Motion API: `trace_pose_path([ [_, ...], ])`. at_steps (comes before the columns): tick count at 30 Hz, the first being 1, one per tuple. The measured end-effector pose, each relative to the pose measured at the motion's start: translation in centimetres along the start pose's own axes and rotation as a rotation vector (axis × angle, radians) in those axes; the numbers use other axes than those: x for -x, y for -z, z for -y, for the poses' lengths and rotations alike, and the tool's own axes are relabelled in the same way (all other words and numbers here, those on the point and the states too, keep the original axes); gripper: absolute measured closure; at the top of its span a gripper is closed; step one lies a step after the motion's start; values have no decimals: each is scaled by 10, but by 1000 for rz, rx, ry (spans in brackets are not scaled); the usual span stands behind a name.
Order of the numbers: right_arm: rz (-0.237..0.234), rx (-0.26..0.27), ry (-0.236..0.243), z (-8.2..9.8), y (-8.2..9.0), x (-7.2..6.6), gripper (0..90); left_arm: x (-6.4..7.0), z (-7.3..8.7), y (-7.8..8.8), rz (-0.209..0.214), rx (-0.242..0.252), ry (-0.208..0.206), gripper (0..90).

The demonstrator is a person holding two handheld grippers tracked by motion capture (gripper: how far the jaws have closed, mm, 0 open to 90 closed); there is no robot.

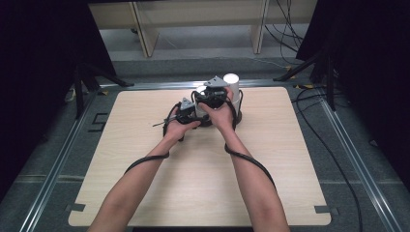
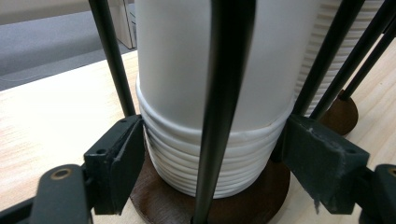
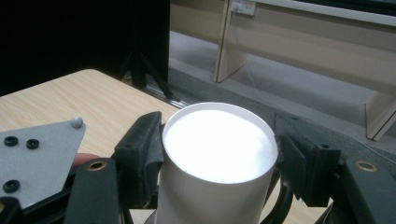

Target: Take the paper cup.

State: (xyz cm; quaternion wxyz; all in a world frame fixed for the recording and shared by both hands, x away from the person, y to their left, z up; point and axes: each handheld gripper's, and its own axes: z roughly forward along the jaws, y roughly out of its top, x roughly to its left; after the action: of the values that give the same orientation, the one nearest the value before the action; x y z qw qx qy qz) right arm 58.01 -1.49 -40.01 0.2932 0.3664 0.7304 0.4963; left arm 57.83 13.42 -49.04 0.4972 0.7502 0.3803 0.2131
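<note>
Left tongs (image 1: 186,112) clamp cup stack's (image 2: 210,154) base | right tongs (image 1: 212,96) grip top cup (image 3: 217,149) | forearms converge

Even overhead light is falling on the pale wooden table (image 1: 203,193) in the high view, while black curtains on both sides are swallowing the edges in darkness. The forearms are casting only faint, soft shadows. In the right gripper view, glare is burning out the top of the white cup stack (image 3: 218,144), washing away its detail, and the near grey plate (image 3: 37,158) is blurring. In the left gripper view, the close black rod (image 2: 224,112) is sitting soft and out of focus.
</note>
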Motion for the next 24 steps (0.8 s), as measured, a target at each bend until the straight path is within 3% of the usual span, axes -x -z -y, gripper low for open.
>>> trace_pose_path([
  [2, 9, 12, 20, -2, 1, 1, 362, 0, 0, 0, -2, 1, 0, 213],
  [12, 9, 36, 21, -10, 6, 1, 363, 0, 0, 0, -9, -16, -17, 213],
  [13, 6, 39, 25, -11, 8, 1, 363, -1, 0, 1, -9, -30, -33, 214],
  [24, 4, 93, 22, -27, 20, 2, 363, 1, 1, 0, -16, -25, -17, 219],
])
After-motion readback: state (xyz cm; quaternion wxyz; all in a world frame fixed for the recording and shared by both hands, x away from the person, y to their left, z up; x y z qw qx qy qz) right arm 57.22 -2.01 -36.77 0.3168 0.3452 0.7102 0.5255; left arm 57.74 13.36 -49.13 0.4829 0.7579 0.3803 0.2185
